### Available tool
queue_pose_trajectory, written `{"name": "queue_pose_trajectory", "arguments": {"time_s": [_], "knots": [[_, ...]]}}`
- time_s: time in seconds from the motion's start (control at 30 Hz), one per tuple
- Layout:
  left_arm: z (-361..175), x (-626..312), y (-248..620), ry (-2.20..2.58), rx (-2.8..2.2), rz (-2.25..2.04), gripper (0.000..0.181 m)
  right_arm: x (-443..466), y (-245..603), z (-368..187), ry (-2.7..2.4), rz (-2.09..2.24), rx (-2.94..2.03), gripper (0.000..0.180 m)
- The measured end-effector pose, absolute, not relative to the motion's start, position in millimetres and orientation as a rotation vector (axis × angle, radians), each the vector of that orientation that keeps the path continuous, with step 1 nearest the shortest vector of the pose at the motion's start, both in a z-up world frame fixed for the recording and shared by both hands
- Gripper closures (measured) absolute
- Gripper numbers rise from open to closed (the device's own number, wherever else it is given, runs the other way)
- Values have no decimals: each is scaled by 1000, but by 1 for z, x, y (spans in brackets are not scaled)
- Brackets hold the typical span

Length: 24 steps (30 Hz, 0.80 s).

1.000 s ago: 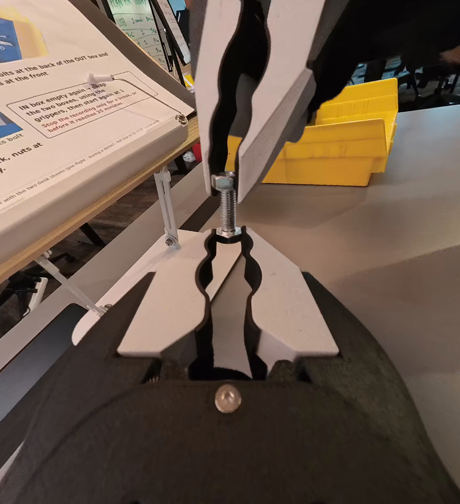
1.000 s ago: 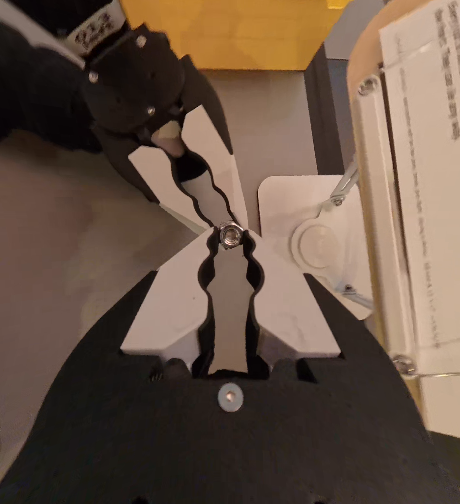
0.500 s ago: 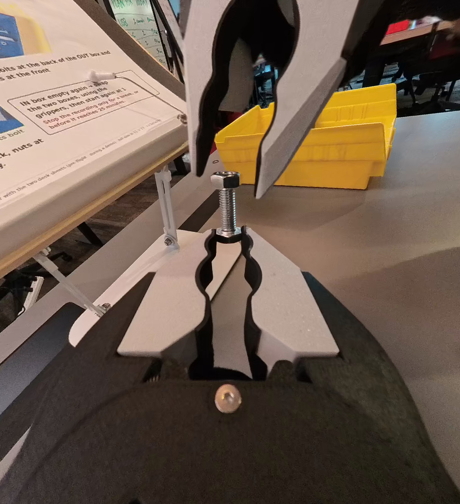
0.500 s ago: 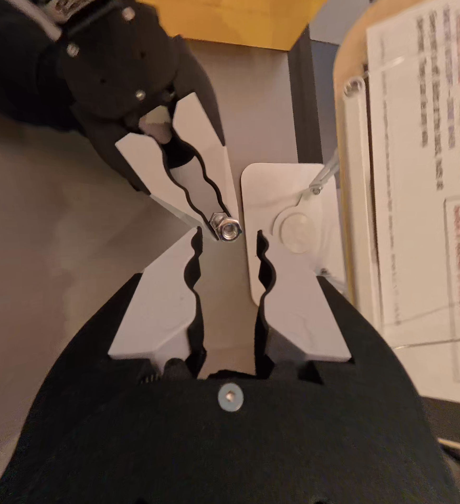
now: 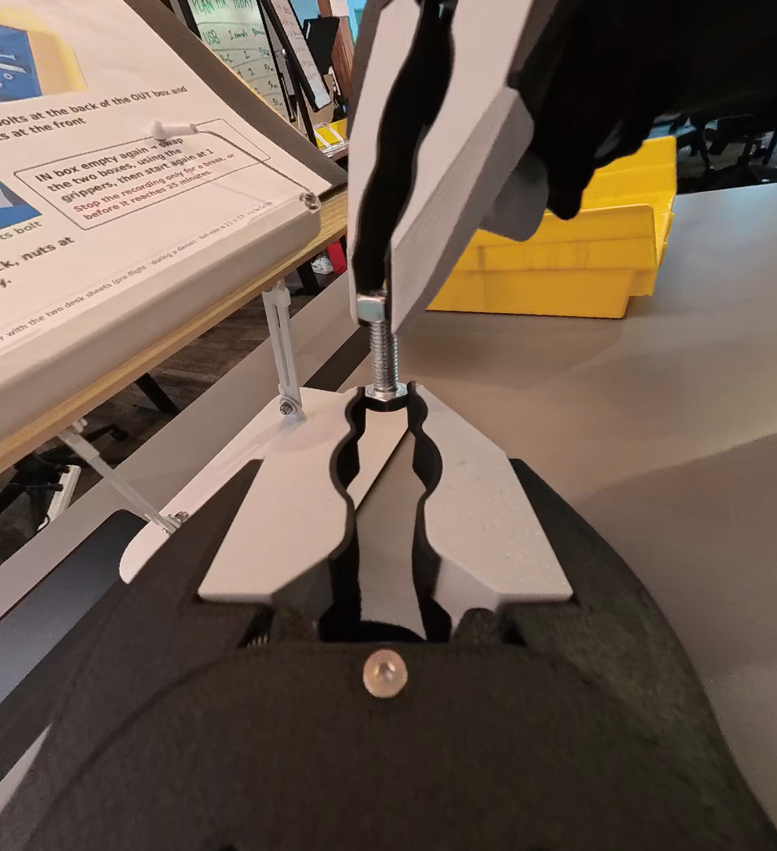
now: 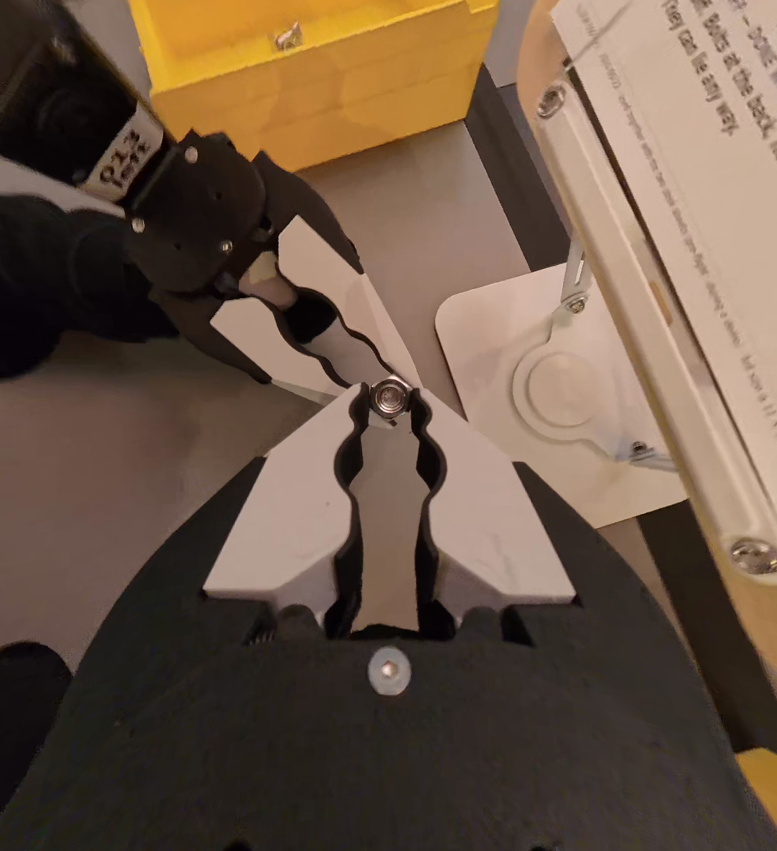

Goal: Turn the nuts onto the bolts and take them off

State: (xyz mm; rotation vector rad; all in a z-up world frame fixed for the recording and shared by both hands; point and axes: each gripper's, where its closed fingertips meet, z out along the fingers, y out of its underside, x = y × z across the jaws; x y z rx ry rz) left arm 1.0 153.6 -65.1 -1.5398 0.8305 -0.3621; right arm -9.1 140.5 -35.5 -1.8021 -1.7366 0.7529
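Note:
A silver bolt [image 5: 382,354] stands upright above the grey table. My left gripper [image 5: 384,392] is shut on its lower hex end. My right gripper [image 5: 374,299] comes down from above and is shut on the hex nut [image 5: 371,311] at the bolt's top. In the right wrist view I look straight down on the nut [image 6: 391,397] pinched between the right gripper [image 6: 391,405] tips, with the left gripper [image 6: 370,375] reaching in from the upper left below it. The bolt's shank is hidden in that view.
A yellow bin [image 5: 561,271] stands on the grey table [image 5: 653,437] behind the grippers; in the right wrist view the bin [image 6: 312,92] holds a small metal part [image 6: 287,37]. A tilted instruction board [image 5: 124,184] on a white stand base [image 6: 492,350] is close at the left. Left and right tips are no more than a few centimetres apart.
The right gripper let go of the nut, opened and lifted half a second ago. It has come back down and shut on the nut again. The left gripper kept its hold.

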Motion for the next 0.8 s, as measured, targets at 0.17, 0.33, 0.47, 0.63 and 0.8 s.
{"name": "queue_pose_trajectory", "arguments": {"time_s": [0.17, 0.33, 0.47, 0.63, 0.8], "knots": [[-66, 2, 153, 828, -1545, -385, 165, -6, 141, -39, -2097, 465, -1526, 164], [-66, 2, 153, 813, -1545, -421, 165, -6, 145, -39, -2391, 49, -1170, 164], [-66, 0, 154, 803, -1549, -429, 165, -9, 148, -39, -2461, -145, -1011, 163], [-65, -1, 154, 799, -1545, -429, 165, -14, 147, -29, -2294, 51, -1235, 136], [-65, -3, 156, 785, -1550, -422, 165, -8, 144, -25, -1992, 479, -1693, 135]]}}
